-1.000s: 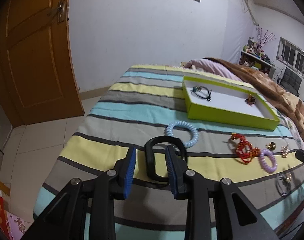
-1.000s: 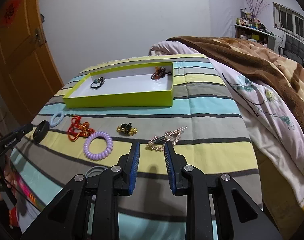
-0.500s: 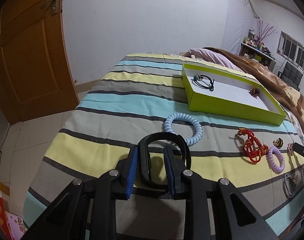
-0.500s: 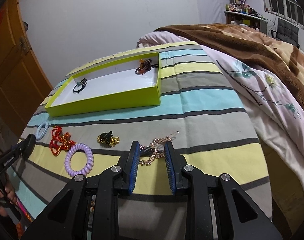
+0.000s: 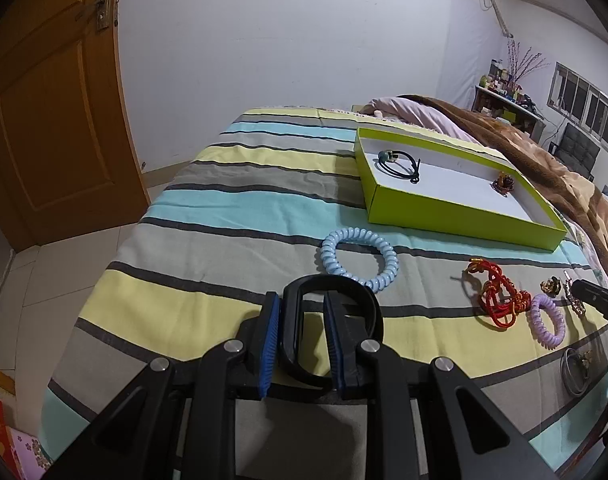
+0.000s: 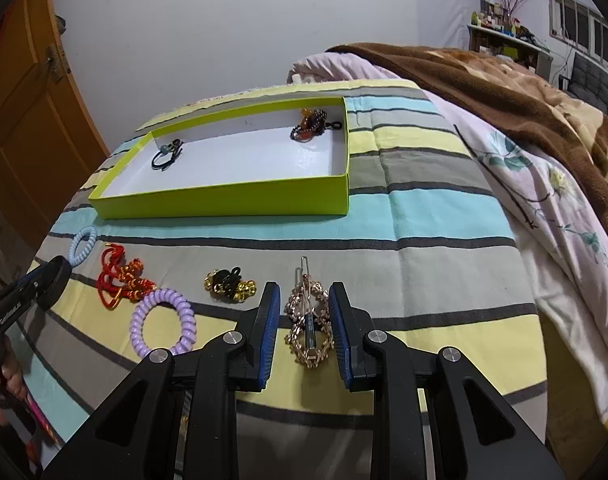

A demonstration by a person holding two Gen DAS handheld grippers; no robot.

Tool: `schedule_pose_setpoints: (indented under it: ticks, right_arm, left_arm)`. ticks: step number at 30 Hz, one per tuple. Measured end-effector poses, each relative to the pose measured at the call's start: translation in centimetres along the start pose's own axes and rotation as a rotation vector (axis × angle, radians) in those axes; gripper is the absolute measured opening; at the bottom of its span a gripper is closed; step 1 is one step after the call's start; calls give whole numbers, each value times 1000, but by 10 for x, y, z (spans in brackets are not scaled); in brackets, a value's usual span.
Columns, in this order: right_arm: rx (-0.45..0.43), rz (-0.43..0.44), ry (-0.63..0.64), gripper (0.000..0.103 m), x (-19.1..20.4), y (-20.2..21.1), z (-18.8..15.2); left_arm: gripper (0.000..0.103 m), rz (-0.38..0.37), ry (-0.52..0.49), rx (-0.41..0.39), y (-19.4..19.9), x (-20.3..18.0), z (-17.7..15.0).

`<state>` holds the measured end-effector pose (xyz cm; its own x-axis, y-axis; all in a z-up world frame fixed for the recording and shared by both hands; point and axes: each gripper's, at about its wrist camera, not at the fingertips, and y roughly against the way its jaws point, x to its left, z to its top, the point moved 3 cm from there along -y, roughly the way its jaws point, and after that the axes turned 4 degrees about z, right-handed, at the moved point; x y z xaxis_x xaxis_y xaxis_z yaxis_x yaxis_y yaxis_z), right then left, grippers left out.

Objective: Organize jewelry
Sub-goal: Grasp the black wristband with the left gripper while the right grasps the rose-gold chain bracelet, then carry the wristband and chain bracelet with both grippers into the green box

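Observation:
In the left wrist view my left gripper (image 5: 301,312) straddles one side of a black bangle (image 5: 360,300) lying on the striped bedspread. Its jaws are closing; a gap still shows between the band and the right pad (image 5: 336,344). In the right wrist view my right gripper (image 6: 304,300) stands open around a gold hair clip (image 6: 308,320), its pads just clear of it. The lime-green box (image 6: 223,200) holds a black hair tie (image 6: 165,154) and a brown beaded piece (image 6: 310,124).
Loose on the bedspread lie a blue coil tie (image 5: 360,260), a red cord bracelet (image 6: 119,280), a purple coil tie (image 6: 161,322), a gold-and-black ornament (image 6: 227,284) and a silver ring (image 5: 576,366). A brown blanket (image 6: 504,92) covers the right. The bed edge and tiled floor lie left.
The left jaws have narrowed around the bangle's band. The right gripper has slid forward and lower, so the gold clip now lies between its jaws.

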<state>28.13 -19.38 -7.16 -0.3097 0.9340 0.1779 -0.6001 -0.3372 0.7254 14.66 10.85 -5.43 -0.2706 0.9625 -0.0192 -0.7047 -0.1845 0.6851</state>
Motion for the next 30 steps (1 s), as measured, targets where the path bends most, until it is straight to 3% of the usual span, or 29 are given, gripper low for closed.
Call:
schedule_pose_setpoints:
  ticks: [5,7,12,16,30]
  right_arm:
    - [-3,-20,66,26,8,3,-1]
    - [7,-23,75,15,8,0,-3]
    - [13,-31,63,4,4,-3,-2]
    - [11,-34,77,4,4,-4,-3]
    - [-56,8,64,4,9,27,-5]
  left_arm:
    - [24,0,-2,0,0,0,0]
    - [23,0,-1,0,0,0,0]
    - [23,0,-7,2,-1,-2,0]
    - [13,2,-24,4,-3,-5,-1]
    - [13,-49,-39,-49,28,-12,-1]
